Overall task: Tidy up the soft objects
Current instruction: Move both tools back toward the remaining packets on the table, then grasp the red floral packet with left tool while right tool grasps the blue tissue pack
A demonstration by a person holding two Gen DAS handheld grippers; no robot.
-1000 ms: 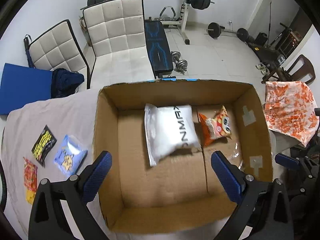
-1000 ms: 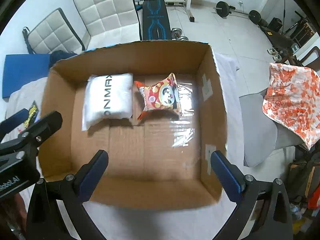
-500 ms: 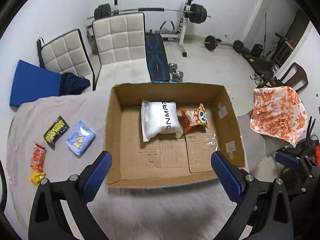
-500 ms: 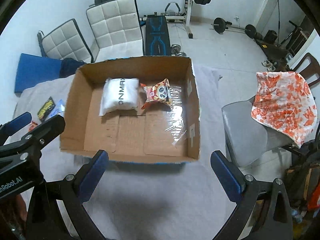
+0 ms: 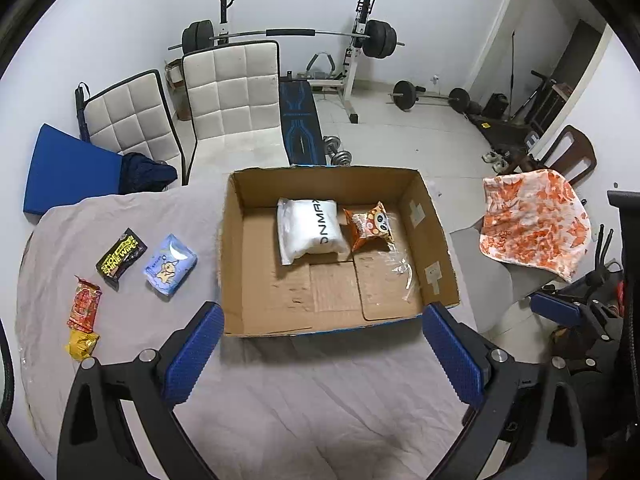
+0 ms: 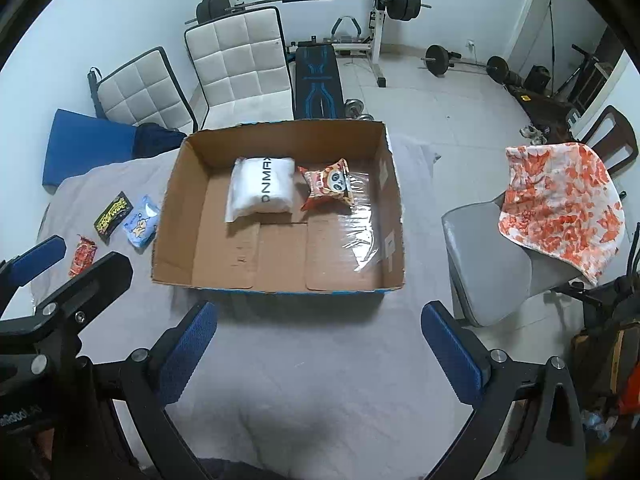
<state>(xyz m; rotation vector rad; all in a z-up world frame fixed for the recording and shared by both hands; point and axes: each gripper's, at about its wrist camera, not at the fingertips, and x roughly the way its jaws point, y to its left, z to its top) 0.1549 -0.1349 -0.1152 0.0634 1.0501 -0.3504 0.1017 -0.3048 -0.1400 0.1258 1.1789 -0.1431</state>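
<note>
Above the cloth-covered surface [image 5: 320, 400], both the left claw [image 5: 320, 354] and right claw [image 6: 316, 344] gape wide, empty. Ahead, the box [image 5: 236, 248] holds a white pack [image 5: 308, 230] beside a panda pouch [image 5: 370, 226]. Four packets [image 5: 170, 264] lie left of it.

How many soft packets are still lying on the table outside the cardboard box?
4, all left of the cardboard box: black wipes packet, blue packet, red packet, yellow packet at the near end.
</note>
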